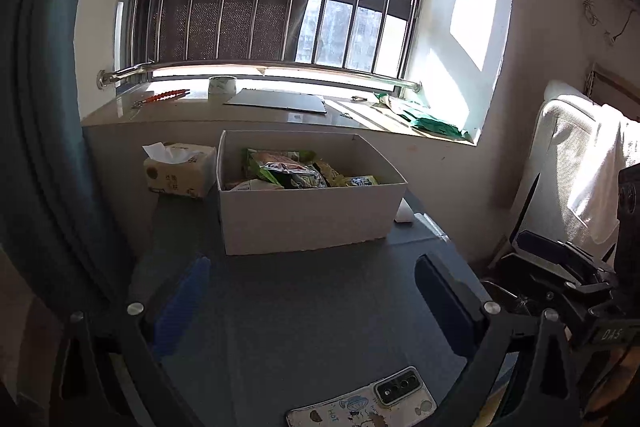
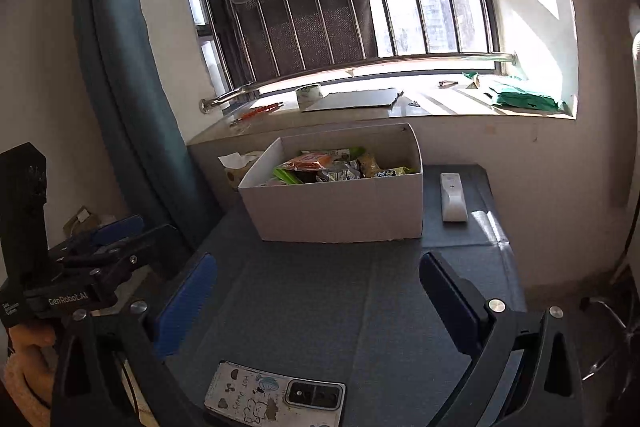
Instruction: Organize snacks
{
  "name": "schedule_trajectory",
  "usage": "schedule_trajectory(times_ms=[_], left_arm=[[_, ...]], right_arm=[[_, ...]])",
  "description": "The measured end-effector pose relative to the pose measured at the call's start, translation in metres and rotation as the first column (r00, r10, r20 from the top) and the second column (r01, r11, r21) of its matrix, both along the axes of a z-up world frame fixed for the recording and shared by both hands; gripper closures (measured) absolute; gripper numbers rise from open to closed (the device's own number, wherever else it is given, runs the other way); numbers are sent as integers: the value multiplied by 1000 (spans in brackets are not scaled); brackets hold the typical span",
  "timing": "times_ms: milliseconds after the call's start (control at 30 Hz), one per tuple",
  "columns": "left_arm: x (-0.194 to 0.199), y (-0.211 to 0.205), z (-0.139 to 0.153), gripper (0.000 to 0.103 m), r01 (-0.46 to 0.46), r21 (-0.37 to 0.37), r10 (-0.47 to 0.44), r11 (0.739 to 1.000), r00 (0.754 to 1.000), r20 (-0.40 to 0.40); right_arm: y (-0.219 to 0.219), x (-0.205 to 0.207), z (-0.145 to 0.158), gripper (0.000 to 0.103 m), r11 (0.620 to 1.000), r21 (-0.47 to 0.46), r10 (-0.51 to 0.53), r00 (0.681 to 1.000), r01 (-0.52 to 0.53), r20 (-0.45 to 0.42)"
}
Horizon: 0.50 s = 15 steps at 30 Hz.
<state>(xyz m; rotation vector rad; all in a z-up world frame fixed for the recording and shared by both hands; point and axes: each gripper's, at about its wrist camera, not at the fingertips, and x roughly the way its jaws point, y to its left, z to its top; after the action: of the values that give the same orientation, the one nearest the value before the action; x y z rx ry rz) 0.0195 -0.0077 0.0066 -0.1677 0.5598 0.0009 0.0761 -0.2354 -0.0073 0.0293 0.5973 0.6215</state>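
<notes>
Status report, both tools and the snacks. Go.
Left tool open, empty. Right tool open, empty. Snacks piled in white box. Phone lies near both tools.

A box stands on the table toward its far edge, below the window sill, and snack packets lie inside it. A tissue pack sits just left of the box, close against its side, near the wall. A remote lies flat on the table to the right of the box (only its tip shows in the left wrist view). A phone lies face down at the table's near edge, well in front of the box. On the sill behind, a roll of tape stands left of a flat sheet, with a bag at the far right end.
</notes>
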Motion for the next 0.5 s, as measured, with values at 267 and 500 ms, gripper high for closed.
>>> schedule_trajectory(times_ms=[267, 500], left_arm=[[1, 3, 2, 0, -18, 8, 18, 1000, 1000, -1], [0, 6, 1, 0, -22, 3, 22, 1000, 1000, -6]], right_arm=[[-5, 3, -3, 0, 1000, 26, 2, 1000, -1, -20], [0, 2, -3, 0, 1000, 28, 9, 1000, -9, -20]])
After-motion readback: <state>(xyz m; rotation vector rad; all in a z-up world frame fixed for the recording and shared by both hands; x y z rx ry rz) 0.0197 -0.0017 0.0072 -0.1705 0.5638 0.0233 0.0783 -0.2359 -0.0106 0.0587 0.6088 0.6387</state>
